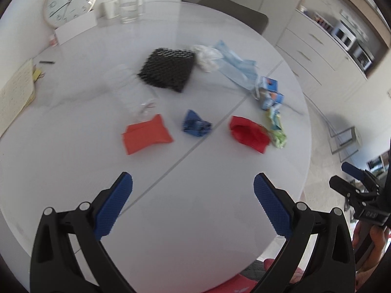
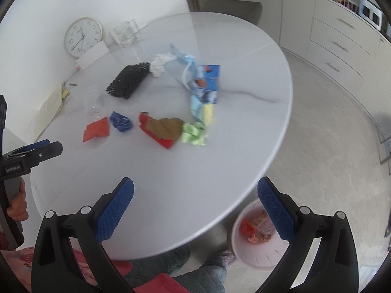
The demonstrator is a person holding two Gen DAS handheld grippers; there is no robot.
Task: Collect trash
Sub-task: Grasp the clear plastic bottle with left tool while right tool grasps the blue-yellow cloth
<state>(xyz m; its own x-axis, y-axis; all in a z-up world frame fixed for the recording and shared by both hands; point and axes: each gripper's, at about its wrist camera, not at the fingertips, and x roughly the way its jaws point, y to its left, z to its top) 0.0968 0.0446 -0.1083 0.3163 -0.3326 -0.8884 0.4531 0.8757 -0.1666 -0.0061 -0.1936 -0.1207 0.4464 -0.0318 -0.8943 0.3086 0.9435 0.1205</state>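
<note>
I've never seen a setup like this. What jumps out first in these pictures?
Bright litter strewn across the round white table: an orange wrapper, a blue wrapper, a red wrapper and a black mesh piece. On the floor beside the table stands a pink bin with scraps inside. Both grippers, left and right, hang open.

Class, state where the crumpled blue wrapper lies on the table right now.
In both wrist views the blue wrapper lies on the white table, between the orange wrapper on its left and the red wrapper on its right, touching neither.

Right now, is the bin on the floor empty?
No, the pink bin beside the table already holds orange and tan scraps.
</note>
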